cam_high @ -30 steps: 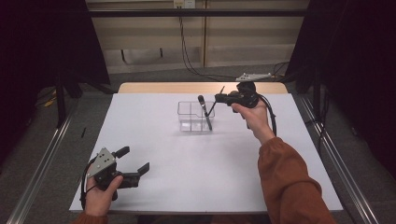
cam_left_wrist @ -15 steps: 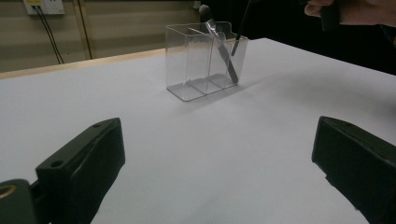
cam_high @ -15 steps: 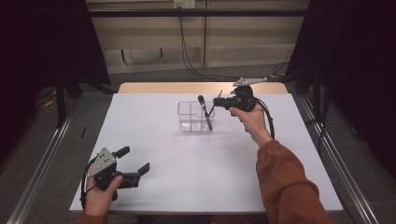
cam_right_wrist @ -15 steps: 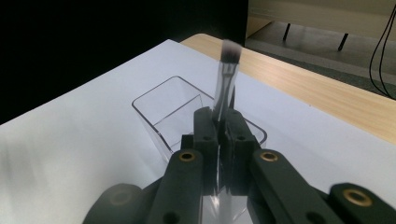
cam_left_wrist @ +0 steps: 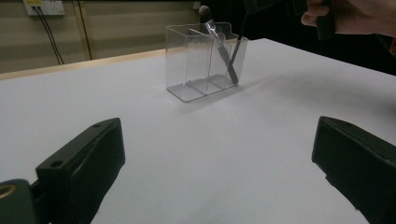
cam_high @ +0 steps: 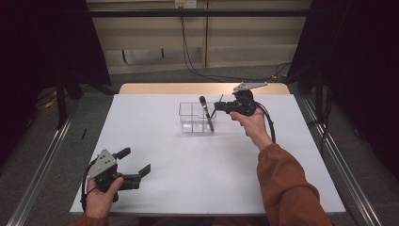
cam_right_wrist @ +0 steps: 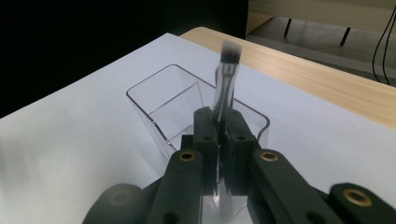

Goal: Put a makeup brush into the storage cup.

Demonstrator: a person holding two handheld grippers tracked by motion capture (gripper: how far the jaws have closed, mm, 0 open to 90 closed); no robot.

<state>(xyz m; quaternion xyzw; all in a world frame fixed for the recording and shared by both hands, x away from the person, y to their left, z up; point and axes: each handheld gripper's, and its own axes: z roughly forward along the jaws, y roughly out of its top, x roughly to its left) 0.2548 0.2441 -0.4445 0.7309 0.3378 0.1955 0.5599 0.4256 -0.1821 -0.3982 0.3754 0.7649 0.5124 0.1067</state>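
A clear acrylic organizer [cam_high: 193, 117] with several compartments stands on the white table, far of centre. A makeup brush [cam_high: 205, 112] with a silvery handle leans in its right compartment, bristles up [cam_right_wrist: 229, 51]. My right gripper [cam_high: 219, 106] hovers just right of the organizer's top, shut on a thin black stick [cam_high: 216, 107] that slants down into the same compartment [cam_left_wrist: 238, 42]. In the right gripper view the closed jaws [cam_right_wrist: 219, 116] point over the organizer [cam_right_wrist: 154, 100]. My left gripper [cam_high: 136, 162] rests at the table's near left, open and holding nothing [cam_left_wrist: 215, 154].
The white sheet [cam_high: 188, 160] covers the table, with a wooden strip [cam_high: 155, 88] along the far edge. Metal rails [cam_high: 42, 155] run along both sides, and cables [cam_high: 188, 52] hang at the back. The person's orange sleeve [cam_high: 287, 188] reaches in from the near right.
The right gripper has sunk slightly and drifted left toward the organizer, still holding the stick. The left gripper has stayed in place.
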